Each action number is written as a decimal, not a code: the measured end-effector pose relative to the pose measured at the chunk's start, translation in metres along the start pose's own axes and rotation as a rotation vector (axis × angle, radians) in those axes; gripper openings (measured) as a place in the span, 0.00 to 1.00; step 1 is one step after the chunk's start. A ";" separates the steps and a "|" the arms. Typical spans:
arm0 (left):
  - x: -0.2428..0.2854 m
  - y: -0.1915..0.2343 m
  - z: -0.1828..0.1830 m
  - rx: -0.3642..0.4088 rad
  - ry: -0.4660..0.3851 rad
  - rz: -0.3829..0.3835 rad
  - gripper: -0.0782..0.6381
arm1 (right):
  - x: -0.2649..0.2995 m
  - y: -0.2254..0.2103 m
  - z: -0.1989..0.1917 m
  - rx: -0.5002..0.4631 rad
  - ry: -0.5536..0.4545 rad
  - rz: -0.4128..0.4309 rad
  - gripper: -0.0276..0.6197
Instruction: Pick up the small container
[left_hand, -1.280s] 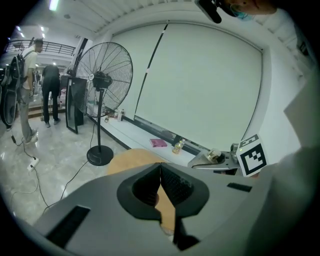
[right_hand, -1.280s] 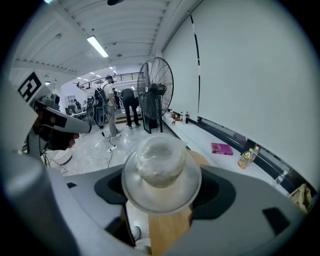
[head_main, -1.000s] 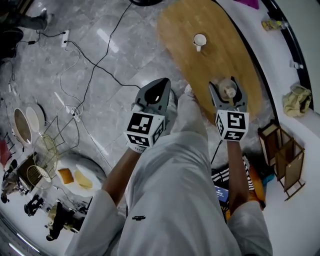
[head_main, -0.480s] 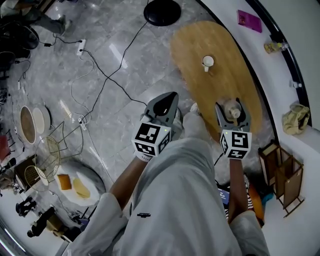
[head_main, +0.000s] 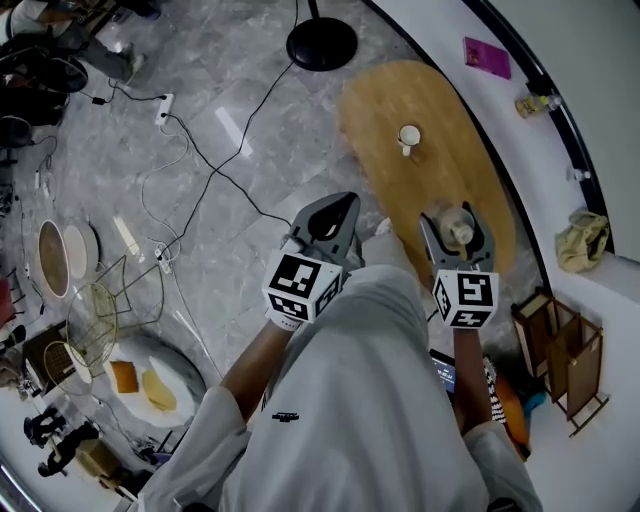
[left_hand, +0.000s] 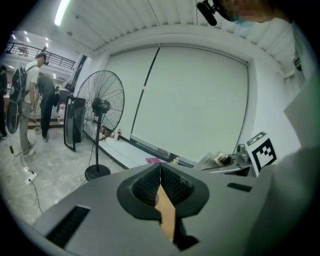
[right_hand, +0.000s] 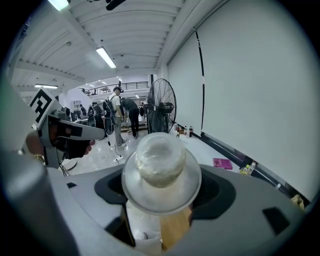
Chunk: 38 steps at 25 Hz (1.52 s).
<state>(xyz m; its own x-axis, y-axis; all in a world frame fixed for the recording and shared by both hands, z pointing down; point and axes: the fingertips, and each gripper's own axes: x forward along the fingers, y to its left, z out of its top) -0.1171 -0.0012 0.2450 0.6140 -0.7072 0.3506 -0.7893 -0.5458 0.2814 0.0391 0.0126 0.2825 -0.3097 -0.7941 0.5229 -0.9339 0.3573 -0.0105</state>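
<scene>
Right gripper is clamping the small container between its widely spread jaws, one pad pressing on each side of it. That small container is a clear jar with a round knobbed lid. It is sitting right in the claw's mouth, over the near end of the wooden table. In the right gripper view the lid is filling the gap from jaw to jaw, with the wood showing just underneath. Something pale is showing through the clear knob, though what the jar is holding is impossible to tell.

Left gripper is hovering to the left over the marble floor, beside the table's edge. Its jaws are pressing together at the tips with nothing between them.

Farther along the table a white cup is standing upright, well apart from the jar. Its inside is too small to read. Near left on the floor, a round white tray is carrying an orange piece and a yellow piece side by side. A wire basket is standing just beyond it.
</scene>
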 end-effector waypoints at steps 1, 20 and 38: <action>-0.002 -0.002 0.003 0.009 -0.006 -0.003 0.14 | -0.003 0.002 0.003 -0.003 -0.005 0.001 0.56; -0.035 -0.008 0.041 0.106 -0.110 0.015 0.14 | -0.041 0.023 0.045 -0.009 -0.084 0.017 0.57; -0.036 -0.023 0.042 0.108 -0.125 -0.001 0.14 | -0.054 0.020 0.046 -0.005 -0.104 0.011 0.57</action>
<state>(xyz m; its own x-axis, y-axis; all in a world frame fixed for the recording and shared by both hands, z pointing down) -0.1216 0.0180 0.1887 0.6146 -0.7532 0.2345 -0.7888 -0.5871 0.1816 0.0293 0.0404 0.2148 -0.3367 -0.8368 0.4316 -0.9296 0.3684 -0.0109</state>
